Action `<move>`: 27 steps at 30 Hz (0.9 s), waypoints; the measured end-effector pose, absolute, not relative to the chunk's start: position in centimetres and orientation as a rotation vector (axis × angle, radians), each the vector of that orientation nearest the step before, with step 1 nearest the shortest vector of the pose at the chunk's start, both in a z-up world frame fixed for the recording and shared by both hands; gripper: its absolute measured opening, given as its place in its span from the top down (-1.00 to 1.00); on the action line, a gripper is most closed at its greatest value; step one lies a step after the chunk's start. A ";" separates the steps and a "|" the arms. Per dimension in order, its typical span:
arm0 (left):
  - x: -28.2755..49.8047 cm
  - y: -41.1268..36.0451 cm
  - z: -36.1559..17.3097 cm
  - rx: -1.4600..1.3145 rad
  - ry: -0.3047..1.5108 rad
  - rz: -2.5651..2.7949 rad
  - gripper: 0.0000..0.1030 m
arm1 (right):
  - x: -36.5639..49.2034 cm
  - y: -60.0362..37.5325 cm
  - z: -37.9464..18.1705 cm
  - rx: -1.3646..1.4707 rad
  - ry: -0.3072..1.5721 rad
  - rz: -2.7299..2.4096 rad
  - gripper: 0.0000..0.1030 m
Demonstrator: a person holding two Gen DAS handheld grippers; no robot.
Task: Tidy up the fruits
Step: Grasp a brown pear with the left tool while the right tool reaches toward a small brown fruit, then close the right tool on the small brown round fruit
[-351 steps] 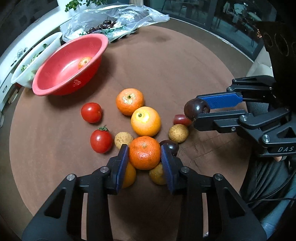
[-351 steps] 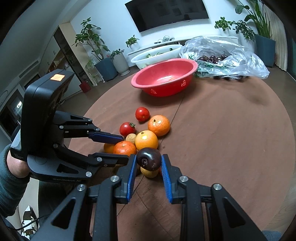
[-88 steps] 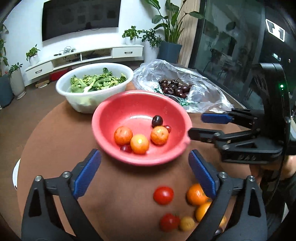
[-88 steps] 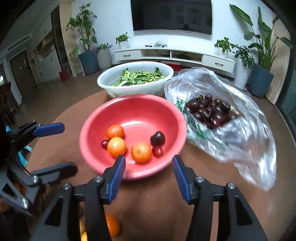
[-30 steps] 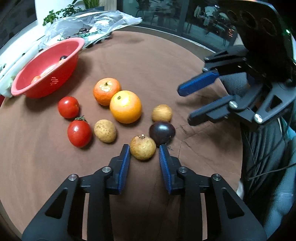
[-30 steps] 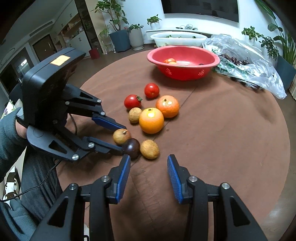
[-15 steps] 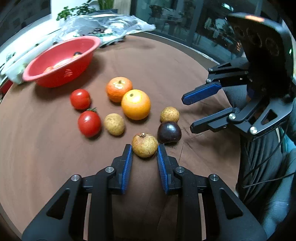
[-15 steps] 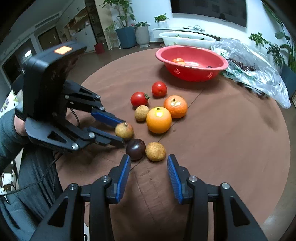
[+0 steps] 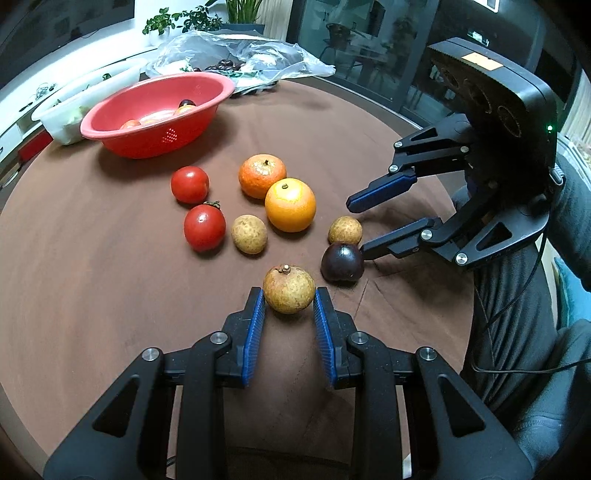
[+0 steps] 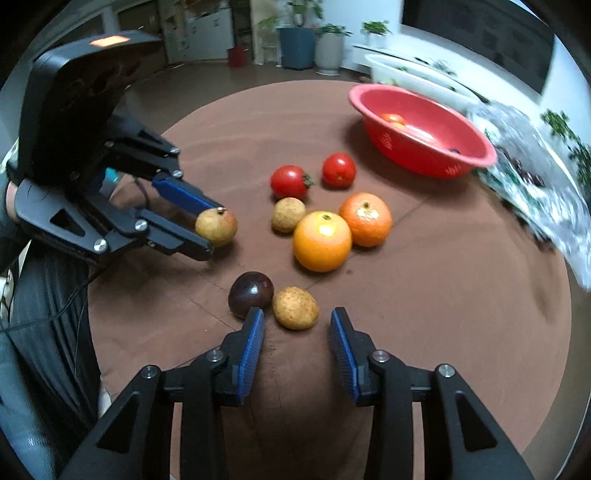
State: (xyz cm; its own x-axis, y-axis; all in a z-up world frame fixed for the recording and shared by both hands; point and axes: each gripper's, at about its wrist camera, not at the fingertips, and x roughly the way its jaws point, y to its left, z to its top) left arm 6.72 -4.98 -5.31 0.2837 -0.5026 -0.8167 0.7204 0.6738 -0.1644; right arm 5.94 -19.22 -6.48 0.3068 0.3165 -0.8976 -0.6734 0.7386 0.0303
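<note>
Beyond my round brown counter (image 9: 92,295) I see a white tub (image 9: 85,99) of greens, potted plants (image 9: 177,22) along the white wall, and dark glass doors (image 9: 369,40); a wall television (image 10: 480,29) hangs opposite.

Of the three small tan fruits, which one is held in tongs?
The tan fruit with the stem nub, gripped between the left tongs. The other two tan fruits lie free on the table.
</note>
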 end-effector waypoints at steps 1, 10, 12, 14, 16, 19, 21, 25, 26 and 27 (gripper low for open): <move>6.8 -5.0 -5.4 0.256 0.985 -0.829 0.50 | 6.0 -19.1 -6.4 -0.397 1.071 0.690 0.28; 6.9 -4.9 -5.5 0.250 0.991 -0.828 0.50 | 7.0 -19.4 -6.3 -0.369 1.086 0.764 0.51; 7.0 -4.9 -5.5 0.250 0.993 -0.827 0.50 | 6.9 -19.4 -6.3 -0.369 1.086 0.764 0.51; 7.0 -4.9 -5.6 0.251 0.994 -0.827 0.50 | 6.7 -19.5 -6.3 -0.364 1.085 0.762 0.51; 6.9 -4.9 -5.6 0.253 0.994 -0.827 0.50 | 6.9 -19.6 -6.4 -0.354 1.085 0.757 0.52; 6.9 -4.9 -5.6 0.256 0.993 -0.827 0.50 | 7.0 -19.6 -6.4 -0.350 1.086 0.752 0.51; 6.9 -4.9 -5.6 0.256 0.993 -0.824 0.50 | 7.1 -19.4 -6.4 -0.362 1.087 0.754 0.51; 6.9 -5.0 -5.6 0.256 0.993 -0.824 0.50 | 7.3 -19.2 -6.3 -0.374 1.101 0.761 0.51; 6.9 -4.9 -5.6 0.255 0.993 -0.824 0.50 | 7.4 -19.2 -6.3 -0.376 1.104 0.763 0.51; 6.9 -5.0 -5.6 0.255 0.993 -0.823 0.50 | 7.4 -19.1 -6.3 -0.379 1.106 0.763 0.51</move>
State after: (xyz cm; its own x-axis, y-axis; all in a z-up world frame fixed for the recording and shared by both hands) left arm 6.86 -4.95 -5.60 0.2812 -0.4965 -0.8212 0.7151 0.6791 -0.1657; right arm 7.39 -19.10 -6.35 0.2349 0.3610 -0.9025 -0.7159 0.6923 0.0907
